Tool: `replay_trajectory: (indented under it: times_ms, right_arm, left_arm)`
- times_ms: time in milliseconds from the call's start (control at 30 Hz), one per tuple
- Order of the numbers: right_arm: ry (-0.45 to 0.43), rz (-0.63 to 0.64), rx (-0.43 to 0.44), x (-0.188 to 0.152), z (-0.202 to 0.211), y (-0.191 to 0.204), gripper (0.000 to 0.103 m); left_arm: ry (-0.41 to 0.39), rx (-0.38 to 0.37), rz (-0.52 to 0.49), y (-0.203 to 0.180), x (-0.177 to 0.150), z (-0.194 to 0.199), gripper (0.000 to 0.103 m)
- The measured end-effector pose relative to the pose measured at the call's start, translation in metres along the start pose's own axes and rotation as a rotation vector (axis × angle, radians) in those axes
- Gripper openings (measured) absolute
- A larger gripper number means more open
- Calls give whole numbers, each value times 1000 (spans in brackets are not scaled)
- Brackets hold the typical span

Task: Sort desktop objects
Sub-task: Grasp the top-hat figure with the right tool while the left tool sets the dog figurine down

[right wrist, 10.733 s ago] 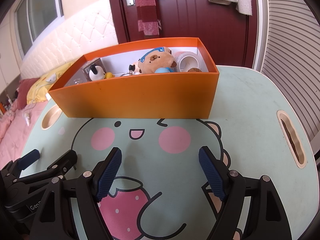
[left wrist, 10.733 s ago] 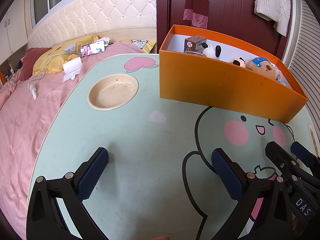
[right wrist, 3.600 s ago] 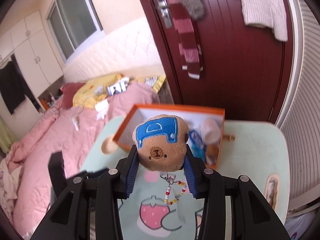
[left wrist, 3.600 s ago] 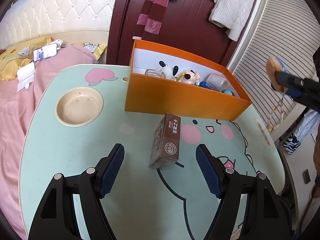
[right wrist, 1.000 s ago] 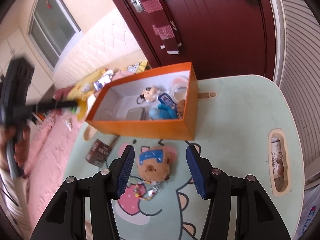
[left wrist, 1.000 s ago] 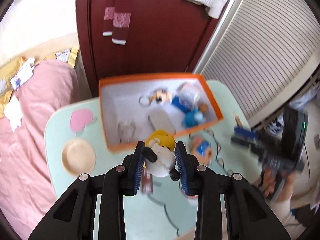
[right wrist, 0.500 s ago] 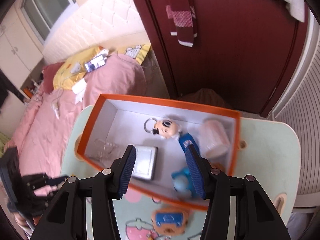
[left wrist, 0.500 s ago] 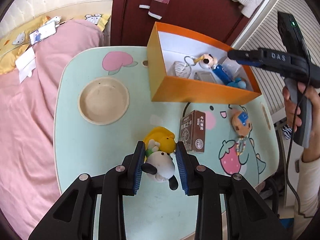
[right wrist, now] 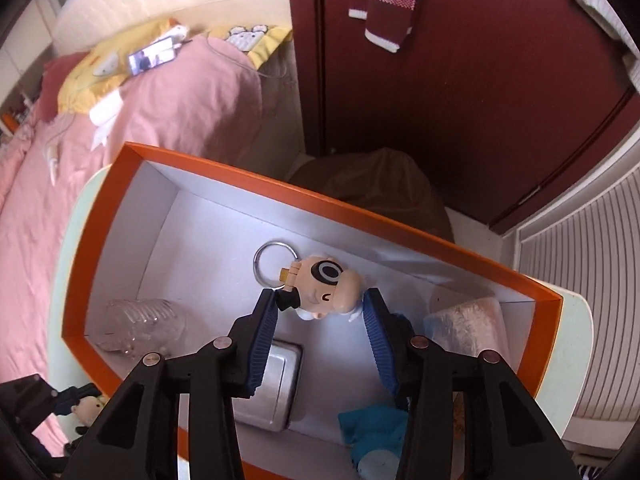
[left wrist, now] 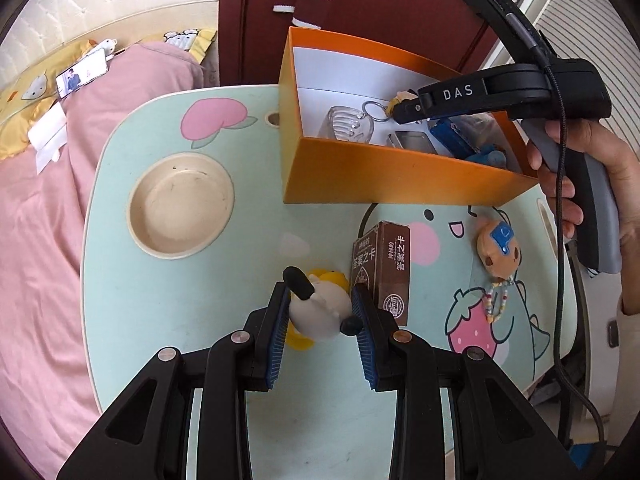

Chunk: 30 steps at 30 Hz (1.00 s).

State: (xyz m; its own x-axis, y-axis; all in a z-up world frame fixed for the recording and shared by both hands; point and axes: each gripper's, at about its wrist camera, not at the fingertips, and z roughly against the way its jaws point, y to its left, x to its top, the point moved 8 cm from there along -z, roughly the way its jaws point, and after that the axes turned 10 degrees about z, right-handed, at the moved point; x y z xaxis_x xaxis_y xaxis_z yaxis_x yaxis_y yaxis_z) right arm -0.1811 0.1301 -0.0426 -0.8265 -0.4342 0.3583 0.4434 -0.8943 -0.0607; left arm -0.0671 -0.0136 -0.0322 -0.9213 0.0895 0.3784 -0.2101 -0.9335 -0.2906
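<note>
The sorting is judged partly done: a card box (left wrist: 382, 268) and a bear charm (left wrist: 499, 251) lie on the desk (left wrist: 180, 292), well apart from each other and out of the orange box (left wrist: 384, 178). A white dog toy (left wrist: 318, 312) is clamped in the left tongs (left wrist: 320, 320) low over the desk, just beside the card box. The right tongs (right wrist: 320, 322) are held apart inside the orange box, about a keyring figure (right wrist: 324, 292) that is not yet gripped. A clear cup (right wrist: 140, 326), a tin (right wrist: 276, 390), a blue toy (right wrist: 370, 428) and a tape roll (right wrist: 466, 322) are left inside; the tin and blue toy crowd the figure.
</note>
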Motion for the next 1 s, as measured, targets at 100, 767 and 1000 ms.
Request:
replay_trajectory:
  times_ms: [100,767,1000]
  right_arm:
    - [-7,8,-13,-1,3,0,43]
    - [-303,53,223,-105,100,57,39]
    - [-233,24,198,-114,58,55,39]
  left_arm:
    - [1,-7,6,0,1,0,33]
    - [-18,-18,18,-9,0,-2,33]
    - [-7,-45,3,-27,3,-9,33]
